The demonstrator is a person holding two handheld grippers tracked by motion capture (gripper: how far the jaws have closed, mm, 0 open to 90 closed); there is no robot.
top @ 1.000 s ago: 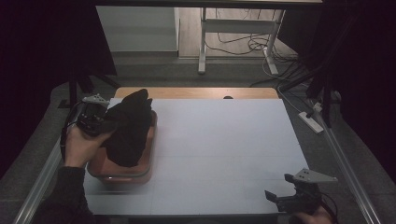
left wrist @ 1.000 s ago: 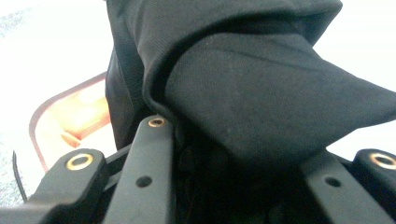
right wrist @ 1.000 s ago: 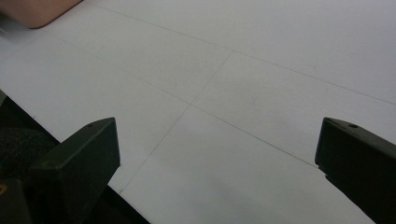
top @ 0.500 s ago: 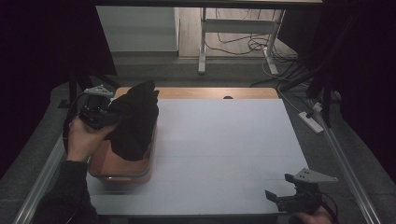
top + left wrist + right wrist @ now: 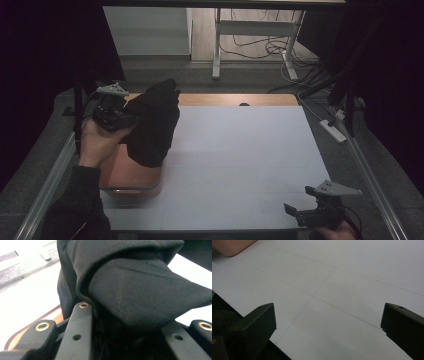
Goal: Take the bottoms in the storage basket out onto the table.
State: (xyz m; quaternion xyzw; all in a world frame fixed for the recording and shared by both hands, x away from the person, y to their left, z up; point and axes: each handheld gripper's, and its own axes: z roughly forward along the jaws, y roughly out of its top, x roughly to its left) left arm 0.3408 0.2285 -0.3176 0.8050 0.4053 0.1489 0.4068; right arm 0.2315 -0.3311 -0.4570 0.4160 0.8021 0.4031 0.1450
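A black cloth garment (image 5: pixel 152 124) hangs bunched in the air above a reddish-brown bin (image 5: pixel 131 176) at the table's left side. My left gripper (image 5: pixel 125 120) is shut on the cloth's upper edge, held by a hand (image 5: pixel 97 142). Seen from the left gripper view, the black cloth (image 5: pixel 140 287) folds over and between the jaws, with the bin's rim (image 5: pixel 30 332) below. My right gripper (image 5: pixel 300 214) rests low at the table's front right corner, open, with nothing between its jaws; its view looks over bare table (image 5: pixel 332 290) toward a corner of the bin (image 5: pixel 234 246).
The white table top (image 5: pixel 240 150) stretches between the two grippers. A wooden strip (image 5: pixel 235 99) runs along its far edge. Metal rails (image 5: pixel 45 185) flank the table. A power strip (image 5: pixel 332 129) and cables lie on the floor at the right.
My left gripper has lifted the black cloth higher and a little away from me, out of the bin. The right gripper has stayed in place.
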